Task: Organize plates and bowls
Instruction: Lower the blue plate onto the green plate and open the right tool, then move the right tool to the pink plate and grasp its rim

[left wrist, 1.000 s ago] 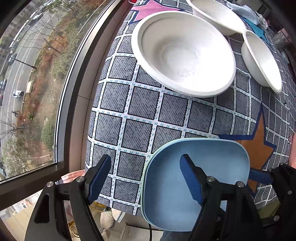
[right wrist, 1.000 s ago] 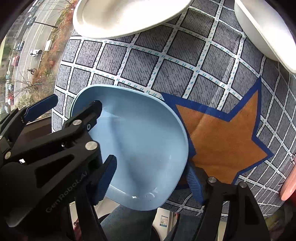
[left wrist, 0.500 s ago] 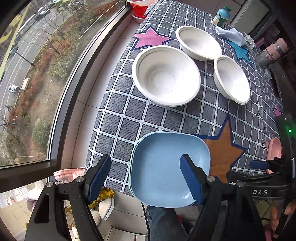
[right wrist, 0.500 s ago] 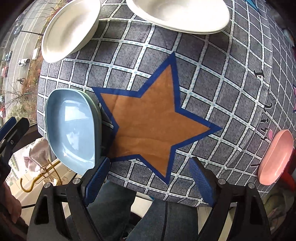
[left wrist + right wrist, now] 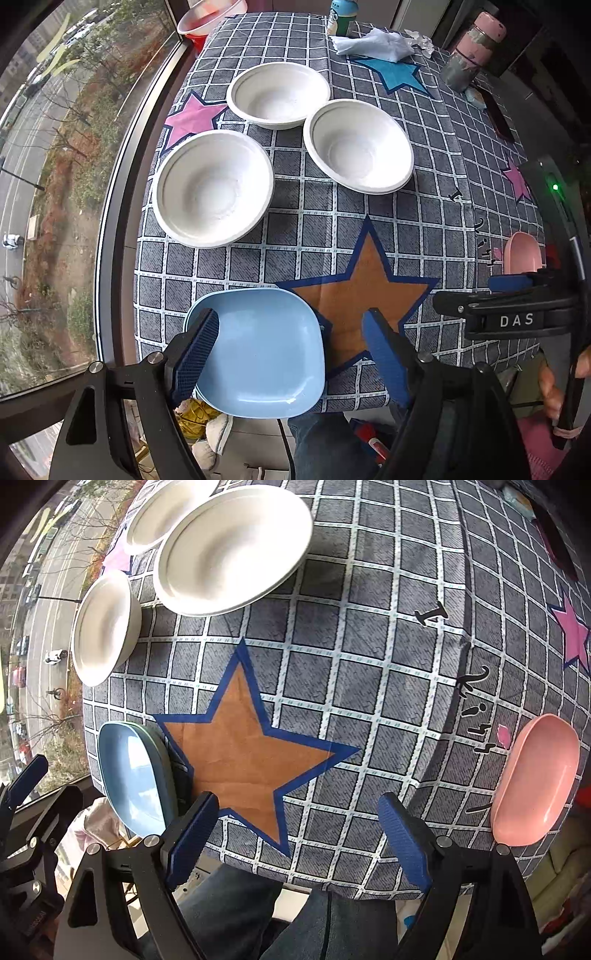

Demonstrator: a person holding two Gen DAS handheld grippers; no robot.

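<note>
Since the earlier frames both grippers have pulled back from the blue plate, and more of the worktop is in view. The left gripper is spread, nothing between its pads, hovering above the plate without touching it. The right gripper is likewise spread and empty, over the near edge of the worktop by the orange star.

The blue plate lies at the near left corner, its near rim overhanging the edge (a second rim seems to show beneath it; cannot tell for sure). Three white bowls stand upright farther back: the left bowl, the far bowl, the right bowl. The far and right bowls sit just beside each other. A pink plate rests at the near right edge, well apart from the blue plate.
</note>
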